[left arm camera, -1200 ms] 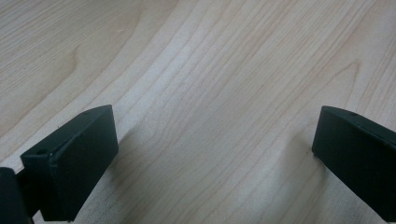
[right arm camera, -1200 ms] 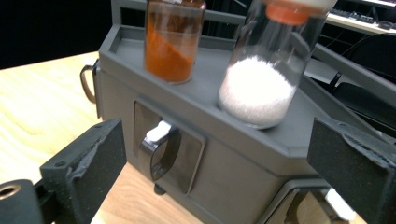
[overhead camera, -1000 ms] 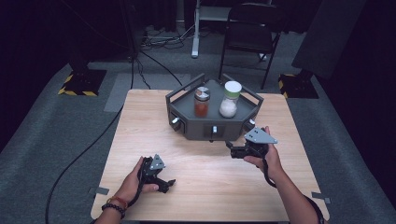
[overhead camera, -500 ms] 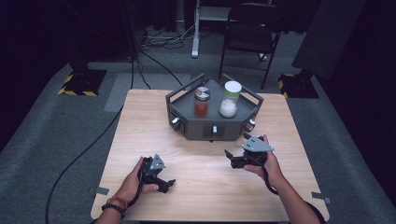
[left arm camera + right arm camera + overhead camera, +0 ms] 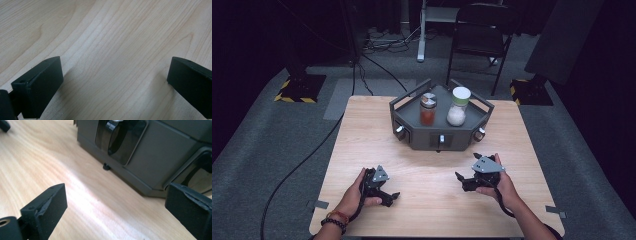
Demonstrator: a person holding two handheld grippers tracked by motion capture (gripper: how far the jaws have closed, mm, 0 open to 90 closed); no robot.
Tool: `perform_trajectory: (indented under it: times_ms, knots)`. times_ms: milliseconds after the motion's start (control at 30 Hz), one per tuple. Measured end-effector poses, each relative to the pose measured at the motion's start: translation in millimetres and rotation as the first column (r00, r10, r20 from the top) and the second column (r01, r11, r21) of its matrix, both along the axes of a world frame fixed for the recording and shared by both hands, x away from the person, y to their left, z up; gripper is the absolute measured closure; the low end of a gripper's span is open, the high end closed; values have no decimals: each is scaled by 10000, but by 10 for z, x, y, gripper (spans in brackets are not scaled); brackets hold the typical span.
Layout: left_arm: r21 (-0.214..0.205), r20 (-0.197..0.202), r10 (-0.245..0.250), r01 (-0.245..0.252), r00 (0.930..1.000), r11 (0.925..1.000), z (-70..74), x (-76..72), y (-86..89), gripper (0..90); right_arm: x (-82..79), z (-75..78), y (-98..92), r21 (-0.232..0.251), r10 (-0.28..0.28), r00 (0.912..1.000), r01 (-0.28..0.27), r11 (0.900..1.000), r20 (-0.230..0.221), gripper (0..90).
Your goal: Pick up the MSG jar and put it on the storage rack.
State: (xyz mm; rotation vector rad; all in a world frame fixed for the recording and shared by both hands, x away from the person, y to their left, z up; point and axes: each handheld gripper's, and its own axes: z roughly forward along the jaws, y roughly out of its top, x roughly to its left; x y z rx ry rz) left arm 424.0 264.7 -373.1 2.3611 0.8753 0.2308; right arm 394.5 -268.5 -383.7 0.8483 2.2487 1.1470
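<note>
R gripper open nr drawer unit; bare table btwn.

I work at a pale wooden table on grey carpet, with a strip of grey tape at each near corner. Beyond the far edge I see a black folding chair. A black cable runs across the floor on my left, past a stand foot edged in yellow and black.
</note>
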Motion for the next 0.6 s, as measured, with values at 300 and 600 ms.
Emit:
perform_trajectory:
  times_ms: [300,600]
  knots:
    - [-1,-3,-3,3,10000,10000,0,1,0,2,-91,-37,-133,-358,631,9975,-642,9973,-313,37]
    - [0,-1,-8,8,10000,10000,0,2,1,2,-152,-103,-237,-406,838,9951,-860,9955,-530,37]
